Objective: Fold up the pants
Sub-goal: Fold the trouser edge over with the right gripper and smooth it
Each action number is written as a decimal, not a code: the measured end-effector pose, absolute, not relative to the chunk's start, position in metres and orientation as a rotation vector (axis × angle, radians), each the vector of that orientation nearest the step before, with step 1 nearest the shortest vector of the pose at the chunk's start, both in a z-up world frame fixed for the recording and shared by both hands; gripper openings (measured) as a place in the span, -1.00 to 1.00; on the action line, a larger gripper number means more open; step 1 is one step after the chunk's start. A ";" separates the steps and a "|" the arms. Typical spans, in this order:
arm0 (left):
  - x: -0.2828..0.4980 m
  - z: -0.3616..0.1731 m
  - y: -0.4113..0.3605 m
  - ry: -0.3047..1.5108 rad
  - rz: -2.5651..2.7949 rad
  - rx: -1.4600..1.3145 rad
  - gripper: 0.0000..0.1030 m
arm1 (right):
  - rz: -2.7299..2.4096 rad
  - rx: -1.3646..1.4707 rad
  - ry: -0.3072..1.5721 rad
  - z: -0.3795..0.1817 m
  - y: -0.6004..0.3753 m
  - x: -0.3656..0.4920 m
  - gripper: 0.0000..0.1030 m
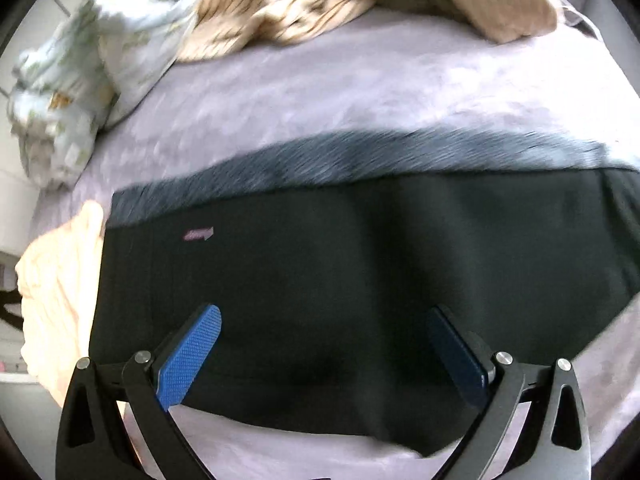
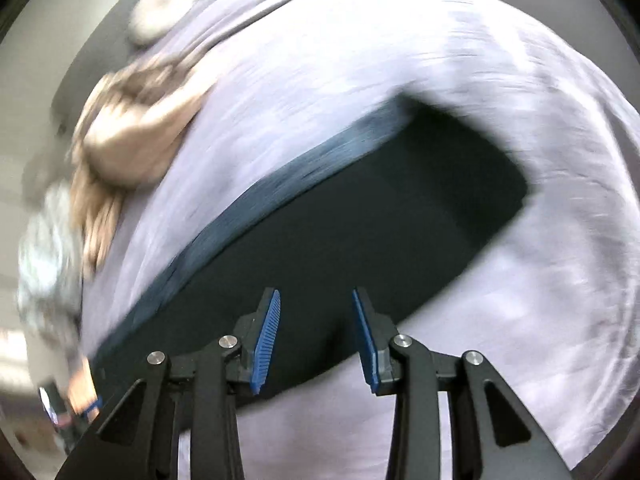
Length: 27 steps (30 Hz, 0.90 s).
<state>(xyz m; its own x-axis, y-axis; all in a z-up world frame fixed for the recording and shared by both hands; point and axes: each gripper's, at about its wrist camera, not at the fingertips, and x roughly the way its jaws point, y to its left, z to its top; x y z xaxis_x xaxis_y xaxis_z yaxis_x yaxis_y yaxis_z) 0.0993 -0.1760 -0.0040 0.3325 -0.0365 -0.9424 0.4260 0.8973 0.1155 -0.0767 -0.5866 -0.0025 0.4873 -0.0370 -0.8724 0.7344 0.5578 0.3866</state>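
Left wrist: pants, cream cloth beside, striped blanket beyond

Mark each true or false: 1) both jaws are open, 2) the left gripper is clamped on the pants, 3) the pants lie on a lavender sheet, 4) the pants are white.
1) True: the left gripper and the right gripper both have their jaws apart.
2) False: nothing is gripped; its jaws are spread wide above the pants.
3) True: the sheet under them is lavender.
4) False: the pants are black, with a blue-grey strip along the far edge.
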 end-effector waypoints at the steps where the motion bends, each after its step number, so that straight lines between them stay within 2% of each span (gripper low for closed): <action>1: 0.095 0.002 -0.192 1.194 -0.334 0.365 1.00 | -0.590 0.899 0.928 -0.003 -0.607 -0.090 -0.02; 2: 0.092 0.003 -0.203 1.192 -0.348 0.359 1.00 | -0.613 0.921 0.914 -0.004 -0.616 -0.096 0.10; 9: 0.069 -0.014 -0.303 1.229 -0.416 0.348 1.00 | -0.593 1.105 0.844 -0.028 -0.674 -0.124 0.09; 10: 0.067 -0.019 -0.312 1.242 -0.421 0.337 1.00 | -0.598 1.116 0.847 -0.033 -0.681 -0.122 0.01; 11: 0.064 -0.023 -0.324 1.250 -0.421 0.337 1.00 | -0.604 1.127 0.850 -0.038 -0.683 -0.121 -0.52; 12: 0.060 -0.024 -0.329 1.251 -0.417 0.347 1.00 | -0.602 1.158 0.864 -0.045 -0.689 -0.121 -0.76; 15: 0.052 -0.038 -0.341 1.259 -0.397 0.397 1.00 | -0.551 1.186 0.829 -0.045 -0.691 -0.128 -0.79; 19: 0.053 -0.041 -0.342 1.286 -0.383 0.386 1.00 | -0.529 1.159 0.902 -0.063 -0.695 -0.128 -0.76; 20: 0.054 -0.035 -0.343 1.282 -0.382 0.394 1.00 | -0.526 1.163 0.895 -0.063 -0.696 -0.128 -0.66; 23: 0.060 -0.011 -0.342 1.223 -0.399 0.372 1.00 | -0.586 1.048 0.913 -0.039 -0.687 -0.125 -0.52; 27: 0.084 0.001 -0.347 1.183 -0.361 0.337 1.00 | -0.611 0.809 0.872 0.008 -0.656 -0.112 -0.51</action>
<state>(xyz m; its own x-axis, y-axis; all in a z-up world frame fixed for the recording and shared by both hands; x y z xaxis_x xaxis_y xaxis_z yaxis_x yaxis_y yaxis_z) 0.0840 -0.3470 0.0007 0.3341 -0.0964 -0.9376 0.4430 0.8941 0.0659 -0.1121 -0.6559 0.0081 0.5127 -0.1419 -0.8467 0.7478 0.5584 0.3592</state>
